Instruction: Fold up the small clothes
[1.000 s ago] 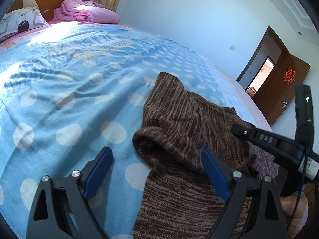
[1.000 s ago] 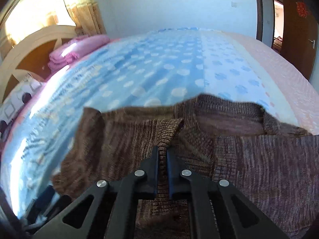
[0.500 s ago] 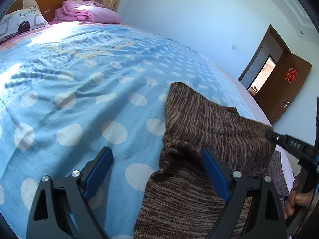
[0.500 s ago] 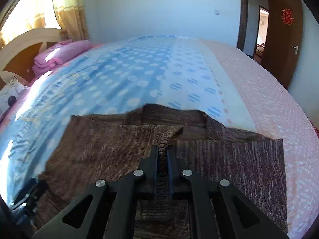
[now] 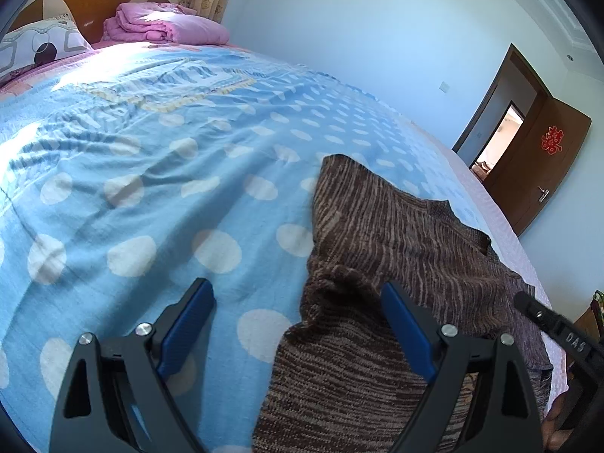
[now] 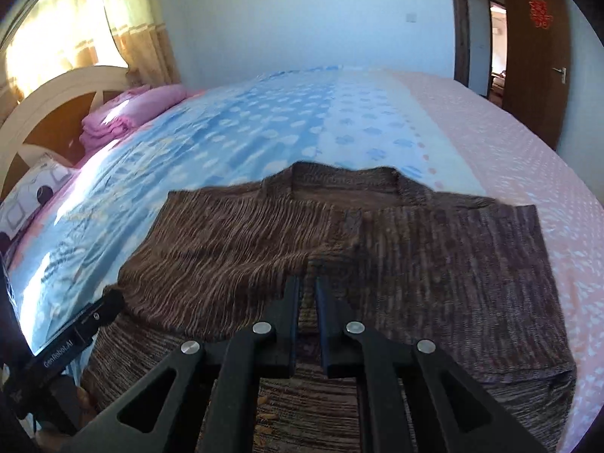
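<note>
step: folding left side of brown knit sweater (image 6: 377, 249) inward | right hand-held gripper (image 6: 306, 294) is pinching the folded edge | left hand-held gripper (image 5: 298, 317) is hanging wide open | sweater is lying on near part of bed (image 5: 151, 188) | advice: lay edge flat along the middle before releasing

Bed (image 5: 151, 188) carries brown sweater (image 6: 434, 264), pink blanket (image 5: 162, 24).

Sweater's (image 6: 434, 264) near hem hidden under fingers (image 6: 290, 309), pillow (image 5: 34, 47) cut off (left edge), far bedspread (image 6: 287, 120) blurred
</note>
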